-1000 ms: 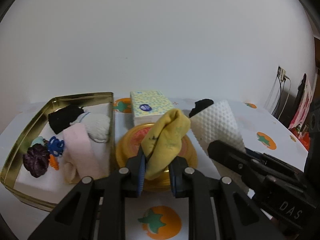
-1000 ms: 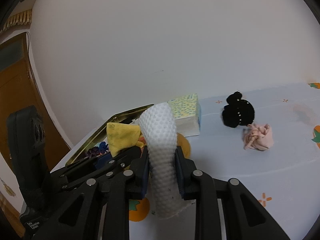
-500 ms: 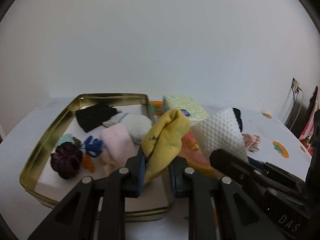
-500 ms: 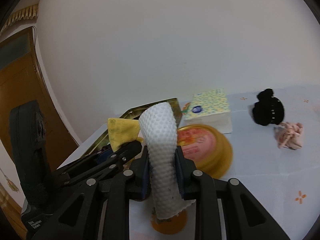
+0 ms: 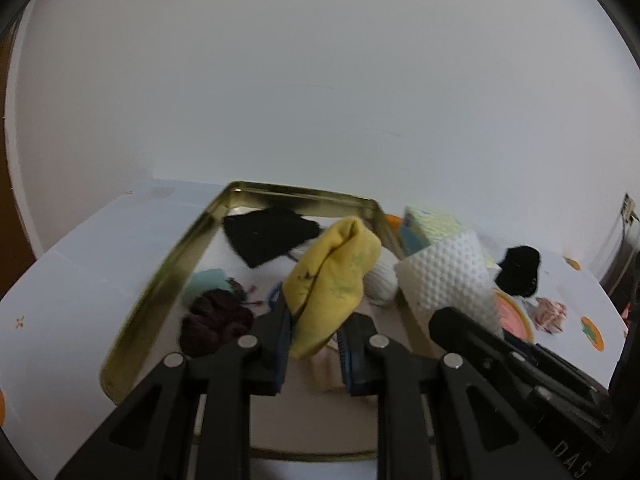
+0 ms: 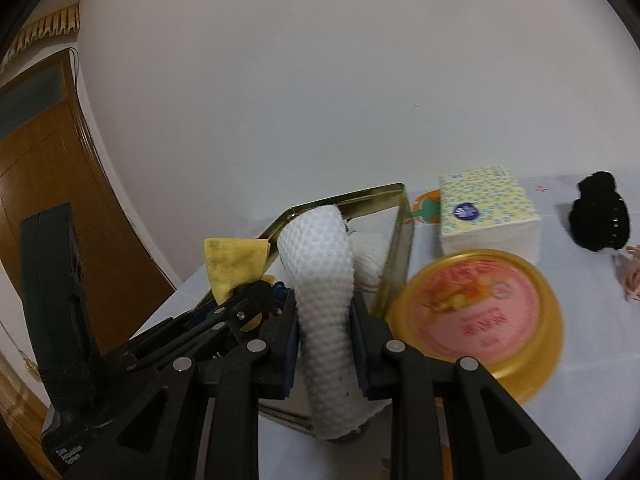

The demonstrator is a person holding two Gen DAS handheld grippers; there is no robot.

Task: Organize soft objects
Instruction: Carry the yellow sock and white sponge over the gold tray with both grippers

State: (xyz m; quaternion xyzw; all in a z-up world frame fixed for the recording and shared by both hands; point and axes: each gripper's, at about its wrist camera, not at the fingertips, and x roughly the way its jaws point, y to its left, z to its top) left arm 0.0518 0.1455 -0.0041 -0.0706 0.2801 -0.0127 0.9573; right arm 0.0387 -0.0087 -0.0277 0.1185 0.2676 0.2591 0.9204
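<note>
The left gripper (image 5: 312,340) is clamped on a yellow cloth (image 5: 334,280), which bunches up between its blue pads and hangs above the gold tin tray (image 5: 168,264). Right beside it, the right gripper (image 6: 326,344) is squeezed tight on a white dimpled foam sheet (image 6: 324,280), the sheet curling up and over between the jaws, and it sits just at the tray's near right corner. Underneath is a table (image 5: 80,280) in a pale cloth printed with orange fruit, pushed against a plain white wall (image 6: 320,80); off to the left stands a brown wooden door (image 6: 52,184). In the tray, a black cloth (image 5: 272,236) lies toward the back, a dark maroon scrunchie (image 5: 216,320) near the left wall, a white knitted bundle (image 5: 380,284) toward the right wall, partly hidden behind the yellow cloth. Outside the tray, just beside its right wall, sits a round gold tin with a pink lid (image 6: 480,312), and behind that a yellow-patterned tissue pack (image 6: 488,212). Farther right on the table lie a black soft piece (image 6: 600,216) and a small pink crumpled scrap (image 5: 552,312), both still well apart from the tray.
</note>
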